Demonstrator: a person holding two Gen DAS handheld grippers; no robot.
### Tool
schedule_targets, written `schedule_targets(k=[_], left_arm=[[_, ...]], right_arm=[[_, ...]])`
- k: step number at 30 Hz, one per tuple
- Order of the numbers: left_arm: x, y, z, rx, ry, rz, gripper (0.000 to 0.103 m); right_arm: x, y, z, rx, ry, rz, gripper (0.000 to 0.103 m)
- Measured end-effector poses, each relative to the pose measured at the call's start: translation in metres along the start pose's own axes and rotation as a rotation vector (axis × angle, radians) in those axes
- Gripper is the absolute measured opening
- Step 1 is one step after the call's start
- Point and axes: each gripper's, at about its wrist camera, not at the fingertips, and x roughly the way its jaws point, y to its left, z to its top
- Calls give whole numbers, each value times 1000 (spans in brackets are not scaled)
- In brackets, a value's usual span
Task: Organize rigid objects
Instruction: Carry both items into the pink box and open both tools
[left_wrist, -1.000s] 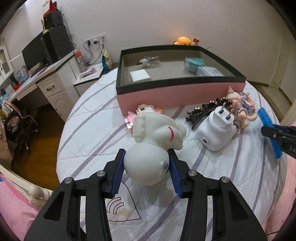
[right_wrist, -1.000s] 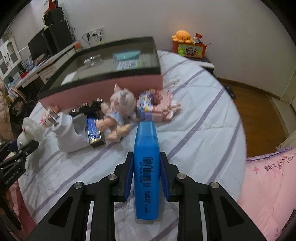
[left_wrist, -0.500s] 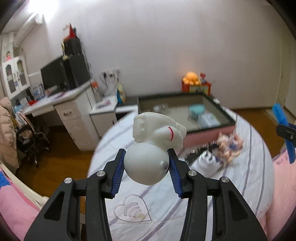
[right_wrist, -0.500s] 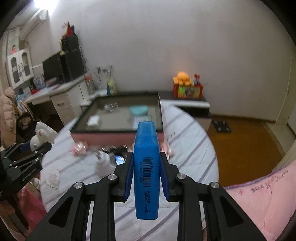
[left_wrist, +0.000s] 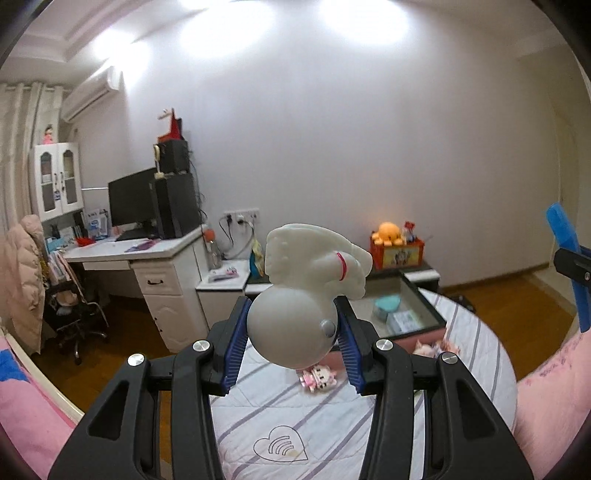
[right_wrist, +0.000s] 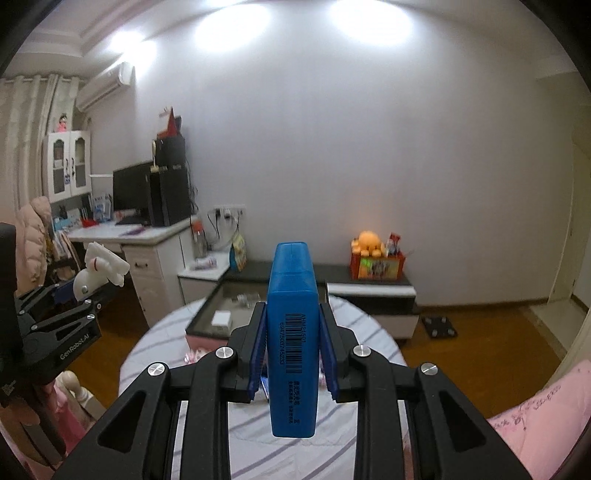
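Filling the lower half of both views, one round striped bed (left_wrist: 280, 417) sits in a white-walled room with one desk (left_wrist: 147, 254) at nine o'clock. One pink box (right_wrist: 207, 325) lies at twelve o'clock. The left gripper (left_wrist: 291, 332) clamps one white figurine (left_wrist: 295, 314); the right gripper (right_wrist: 291, 347) clamps one blue case (right_wrist: 291, 332), both held upright above the bed.

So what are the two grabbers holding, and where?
Left gripper pinches the white toy by its round end; right gripper pinches the blue box by its sides.
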Motion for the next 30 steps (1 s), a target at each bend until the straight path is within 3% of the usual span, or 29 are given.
schedule_targets(k=[9,19,30], left_arm=[[-24,7,6,-65,-76,33,46],[-25,2,5,-62,-81,30,46],[21,-7,21,-46,-51,14,46]], right_arm=[[-11,8,3,5,-56,23,27],[-5,-2,1,15,-45,29,27],[29,0,6,11,-15,35,27]])
